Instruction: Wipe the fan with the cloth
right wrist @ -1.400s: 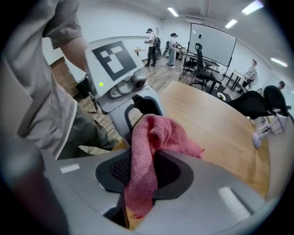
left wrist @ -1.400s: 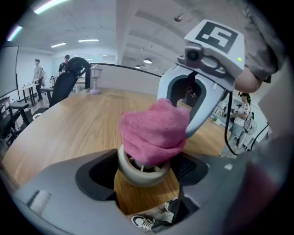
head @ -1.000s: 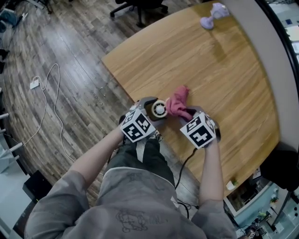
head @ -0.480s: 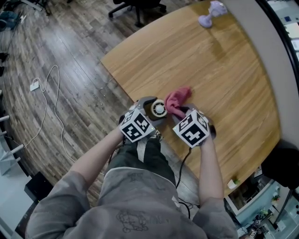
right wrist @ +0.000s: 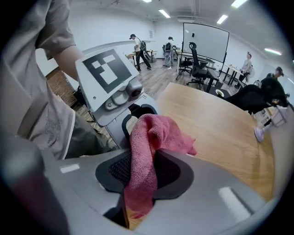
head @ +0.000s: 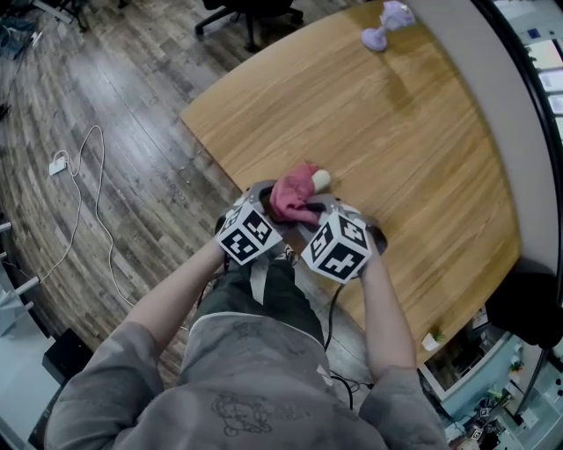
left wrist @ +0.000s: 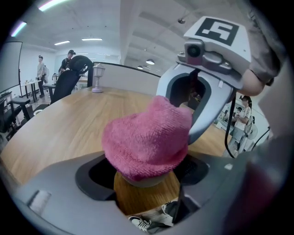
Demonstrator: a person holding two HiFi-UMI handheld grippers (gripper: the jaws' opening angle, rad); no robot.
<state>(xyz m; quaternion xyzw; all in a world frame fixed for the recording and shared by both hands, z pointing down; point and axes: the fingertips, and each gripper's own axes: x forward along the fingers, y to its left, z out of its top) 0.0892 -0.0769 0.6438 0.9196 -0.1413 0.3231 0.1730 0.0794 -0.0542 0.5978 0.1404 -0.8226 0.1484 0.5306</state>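
A wooden floor (head: 106,88) is seen around a curved tabletop (head: 422,158), and both grippers are held close together at its near edge by a person in a grey top (head: 255,378). The left gripper (left wrist: 147,175) is held with its jaws set wide, and the fan (head: 321,180) is clasped between its pads. The right gripper (right wrist: 142,172) is closed on a pink cloth (left wrist: 147,137), a fold of which is pinched between its jaws and hangs down below them. The rest of the cloth is draped over the top of the fan, so that only a pale rim is left showing beneath it in the left gripper view and a cream edge beside it in the head view. Whether the fan rests on the wood cannot be told. A small lilac object (head: 384,22) is left standing at the far end of the tabletop, well apart from the grippers.
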